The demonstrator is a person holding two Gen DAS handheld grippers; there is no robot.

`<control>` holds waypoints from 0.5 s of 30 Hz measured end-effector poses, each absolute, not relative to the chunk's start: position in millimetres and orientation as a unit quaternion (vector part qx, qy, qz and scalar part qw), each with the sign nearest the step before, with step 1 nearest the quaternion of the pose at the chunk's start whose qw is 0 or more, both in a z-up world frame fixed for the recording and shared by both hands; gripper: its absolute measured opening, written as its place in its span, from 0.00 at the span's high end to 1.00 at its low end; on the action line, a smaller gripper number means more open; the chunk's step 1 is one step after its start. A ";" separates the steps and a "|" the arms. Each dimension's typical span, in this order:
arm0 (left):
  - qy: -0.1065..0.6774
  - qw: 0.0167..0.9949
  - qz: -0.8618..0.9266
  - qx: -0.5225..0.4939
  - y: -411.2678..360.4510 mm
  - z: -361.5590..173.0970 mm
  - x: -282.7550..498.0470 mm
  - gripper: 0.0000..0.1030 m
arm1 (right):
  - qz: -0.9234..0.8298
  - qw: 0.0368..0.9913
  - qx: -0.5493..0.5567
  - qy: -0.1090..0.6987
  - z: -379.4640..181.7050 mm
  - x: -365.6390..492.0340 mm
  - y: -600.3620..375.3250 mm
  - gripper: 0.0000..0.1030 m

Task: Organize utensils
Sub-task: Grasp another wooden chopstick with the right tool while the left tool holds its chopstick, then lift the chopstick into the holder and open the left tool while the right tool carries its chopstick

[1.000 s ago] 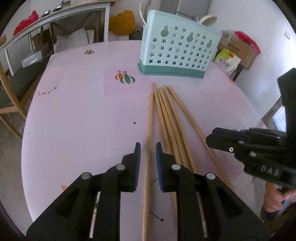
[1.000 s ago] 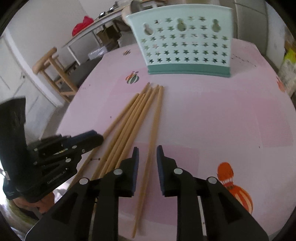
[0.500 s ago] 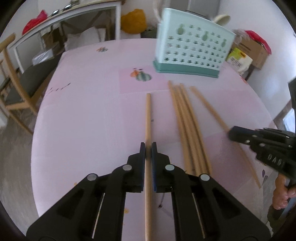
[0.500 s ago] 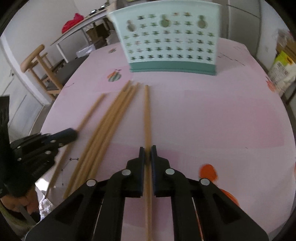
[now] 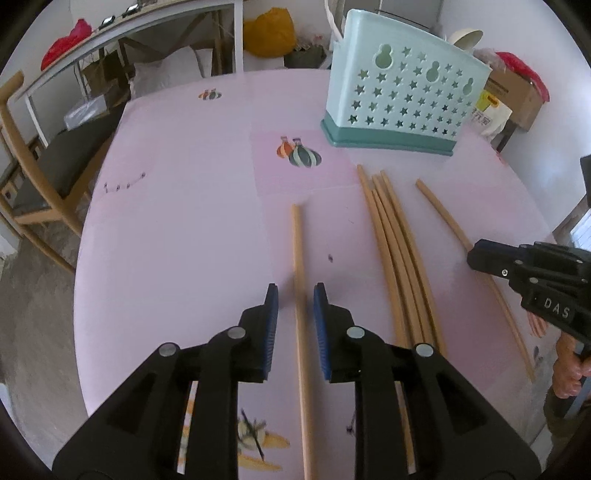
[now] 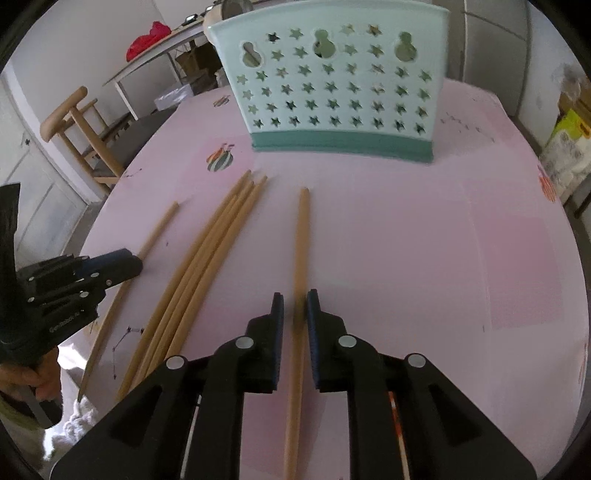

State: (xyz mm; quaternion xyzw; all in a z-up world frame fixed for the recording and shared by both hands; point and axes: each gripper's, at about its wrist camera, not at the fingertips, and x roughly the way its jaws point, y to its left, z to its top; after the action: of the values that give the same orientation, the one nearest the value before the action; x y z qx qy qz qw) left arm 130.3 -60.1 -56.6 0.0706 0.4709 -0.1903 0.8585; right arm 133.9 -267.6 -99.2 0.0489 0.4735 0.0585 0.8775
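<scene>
Since a second ago each single tan wooden chopstick (image 5: 299,295) (image 6: 300,258) has been drawn sideways off the middle bundle (image 5: 399,258) on the pink table (image 5: 184,221), and left gripper (image 5: 295,306) and right gripper (image 6: 294,314) jaws are opening around, not pressing, them, short of the star-punched mint holder (image 6: 332,92) near the far edge.

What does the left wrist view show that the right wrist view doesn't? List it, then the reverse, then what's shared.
Left wrist only: a yellow sack and a cardboard box beyond the table.
Right wrist only: a white cloth at the lower left.
Both: the star-cut basket, the chopstick bundle, the pink table and a wooden chair.
</scene>
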 end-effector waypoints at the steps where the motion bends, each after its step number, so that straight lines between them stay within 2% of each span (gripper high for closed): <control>1: 0.471 0.858 -0.191 0.073 -62.0 -56.7 133.0 0.83 | 0.057 0.879 0.039 0.472 -99.2 137.2 -264.9 0.87; 7: 0.469 0.858 -0.192 0.085 -74.6 -57.1 149.6 0.84 | 0.049 0.885 0.010 0.463 -99.7 153.0 -259.8 0.89; 8: 0.467 0.860 -0.190 0.083 -75.5 -57.4 152.4 0.86 | 0.048 0.886 0.013 0.462 -99.9 155.5 -260.8 0.92; 10: 0.463 0.863 -0.185 0.080 -76.3 -58.7 156.6 0.95 | 0.050 0.886 0.026 0.461 -99.5 158.6 -263.6 0.93; 15: 0.455 0.867 -0.200 0.041 -69.6 -53.5 158.1 0.95 | 0.067 0.889 0.081 0.445 -88.6 154.8 -276.6 0.93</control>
State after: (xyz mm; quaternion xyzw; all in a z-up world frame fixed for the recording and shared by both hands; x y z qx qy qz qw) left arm 158.1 -69.6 -53.5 0.0407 0.4547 -0.2001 0.8669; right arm 154.8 -276.6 -88.6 0.0814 0.4448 0.0667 0.8894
